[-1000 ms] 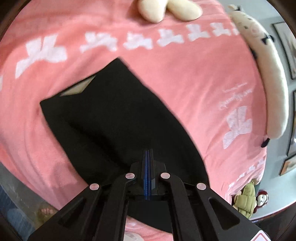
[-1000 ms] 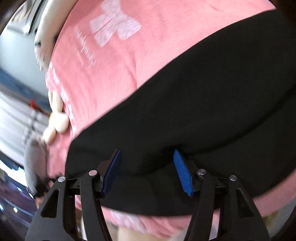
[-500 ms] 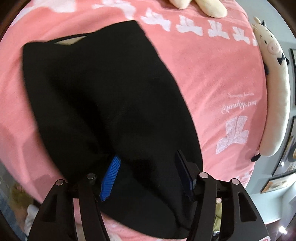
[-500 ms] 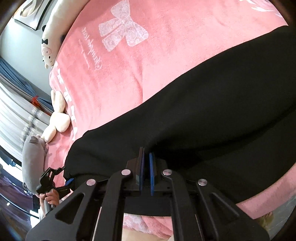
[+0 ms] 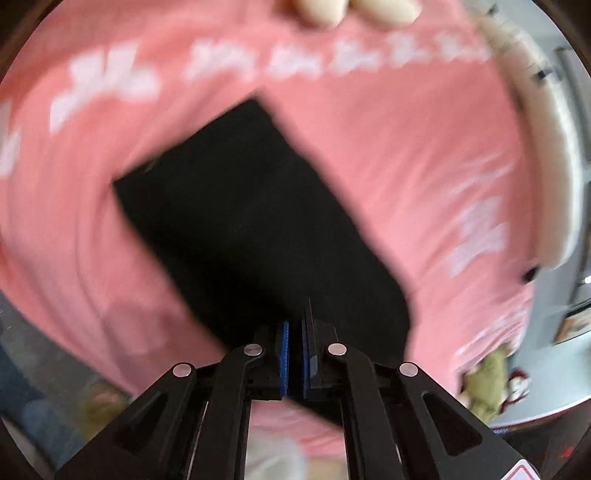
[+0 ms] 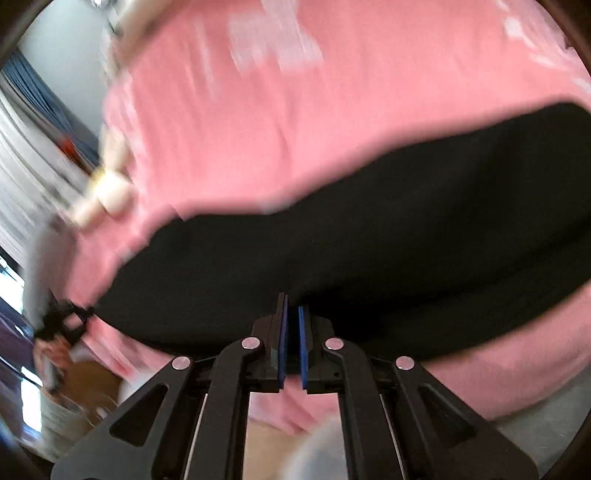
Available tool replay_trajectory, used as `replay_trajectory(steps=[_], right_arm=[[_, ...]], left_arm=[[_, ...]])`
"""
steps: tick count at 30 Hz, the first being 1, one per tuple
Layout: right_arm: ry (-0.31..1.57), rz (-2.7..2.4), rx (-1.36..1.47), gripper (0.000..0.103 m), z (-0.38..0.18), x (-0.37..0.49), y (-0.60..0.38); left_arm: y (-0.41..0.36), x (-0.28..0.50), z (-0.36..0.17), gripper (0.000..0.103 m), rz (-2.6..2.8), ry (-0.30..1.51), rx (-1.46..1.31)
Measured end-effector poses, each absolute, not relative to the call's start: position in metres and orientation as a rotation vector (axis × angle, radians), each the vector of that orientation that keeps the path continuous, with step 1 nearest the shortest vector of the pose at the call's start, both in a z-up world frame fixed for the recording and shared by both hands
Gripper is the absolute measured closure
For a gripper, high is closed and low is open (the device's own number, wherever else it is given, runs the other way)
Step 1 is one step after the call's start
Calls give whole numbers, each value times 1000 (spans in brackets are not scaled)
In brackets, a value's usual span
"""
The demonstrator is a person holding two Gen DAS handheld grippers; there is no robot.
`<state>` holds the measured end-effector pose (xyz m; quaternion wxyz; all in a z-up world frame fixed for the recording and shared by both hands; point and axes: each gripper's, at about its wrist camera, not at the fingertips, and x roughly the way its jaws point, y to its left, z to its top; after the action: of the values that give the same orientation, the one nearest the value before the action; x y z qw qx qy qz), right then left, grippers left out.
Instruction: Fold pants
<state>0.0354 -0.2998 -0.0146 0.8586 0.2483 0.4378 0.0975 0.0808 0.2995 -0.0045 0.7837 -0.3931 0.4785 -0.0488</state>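
Black pants (image 5: 258,221) lie on a pink bedspread (image 5: 406,147), stretched away from the camera in the left wrist view. My left gripper (image 5: 293,325) is shut on the near edge of the pants. In the right wrist view the pants (image 6: 369,251) run across the frame as a dark band. My right gripper (image 6: 291,310) is shut on their near edge. Both views are blurred by motion.
Cream plush toys (image 5: 354,11) lie at the far edge of the bed, and a long plush pig (image 5: 546,147) lies along the right side. The bed's near edge and floor (image 6: 266,443) show below the right gripper. Another plush (image 6: 110,192) sits at the left.
The left gripper was open over the pants half a second ago and has shut on their edge. The right gripper stays shut. Both grippers have pulled back, with the pants farther off in the left view.
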Motion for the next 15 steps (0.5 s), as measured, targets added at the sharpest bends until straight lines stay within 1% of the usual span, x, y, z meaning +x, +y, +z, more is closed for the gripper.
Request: replay_trajectory(steps=[1, 2, 3, 5, 7, 8, 9, 11, 13, 14, 15], right_arm=[[950, 192, 523, 94, -25, 35, -298], [945, 190, 543, 93, -28, 34, -298], [924, 184, 566, 91, -23, 30, -299], [898, 165, 562, 86, -14, 23, -303], [882, 137, 535, 78, -5, 18, -308], [875, 120, 527, 77, -1, 15, -312], [864, 112, 531, 77, 0, 12, -316], [846, 100, 542, 77, 0, 6, -325], [839, 85, 559, 70, -2, 7, -328], [840, 78, 574, 70, -4, 9, -329], [842, 77, 589, 70, -6, 10, -329]], left_arm=[[298, 82, -17, 98, -79, 1061, -832], [298, 80, -25, 97, -61, 1075, -827], [298, 77, -29, 94, -57, 1072, -844], [304, 67, -22, 88, -46, 1033, -882], [315, 57, -4, 65, 5, 986, -849], [322, 52, -1, 60, 26, 966, -836], [326, 52, 8, 58, 55, 944, -819], [336, 50, 21, 58, 148, 910, -735], [337, 52, 28, 56, 174, 897, -687], [338, 59, 28, 53, 160, 890, -681], [337, 63, 28, 44, 144, 887, -688]])
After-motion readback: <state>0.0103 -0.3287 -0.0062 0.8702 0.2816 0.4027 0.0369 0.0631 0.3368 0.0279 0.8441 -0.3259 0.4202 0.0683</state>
